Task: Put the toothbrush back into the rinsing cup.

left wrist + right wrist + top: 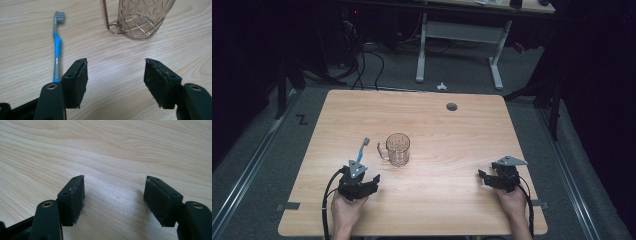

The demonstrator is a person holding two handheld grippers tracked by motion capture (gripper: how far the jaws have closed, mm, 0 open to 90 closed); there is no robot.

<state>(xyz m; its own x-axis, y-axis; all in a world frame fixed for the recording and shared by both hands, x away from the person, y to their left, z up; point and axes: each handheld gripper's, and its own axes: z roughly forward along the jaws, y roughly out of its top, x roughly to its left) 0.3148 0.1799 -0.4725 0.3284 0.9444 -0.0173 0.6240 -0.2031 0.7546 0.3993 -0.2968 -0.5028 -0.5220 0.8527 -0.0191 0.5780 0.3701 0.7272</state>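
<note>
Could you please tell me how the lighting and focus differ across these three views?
High view: dim, dark surroundings, light wooden table evenly lit, slightly soft. Left gripper view: bright; blue-and-grey toothbrush and clear patterned glass mug fairly sharp. Right gripper view: a pale sheen on the wood between the jaws, which are slightly soft.

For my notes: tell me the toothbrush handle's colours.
The toothbrush is grey with bright blue grip sections, clearest in the left gripper view.

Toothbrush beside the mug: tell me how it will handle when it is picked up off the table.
The toothbrush lies flat on the table, so its thin handle probably leaves little to pinch. It looks light and fairly stiff. The blue ribbed section should give some grip, while the smooth grey part may slip or swing if pinched off-centre.
</note>
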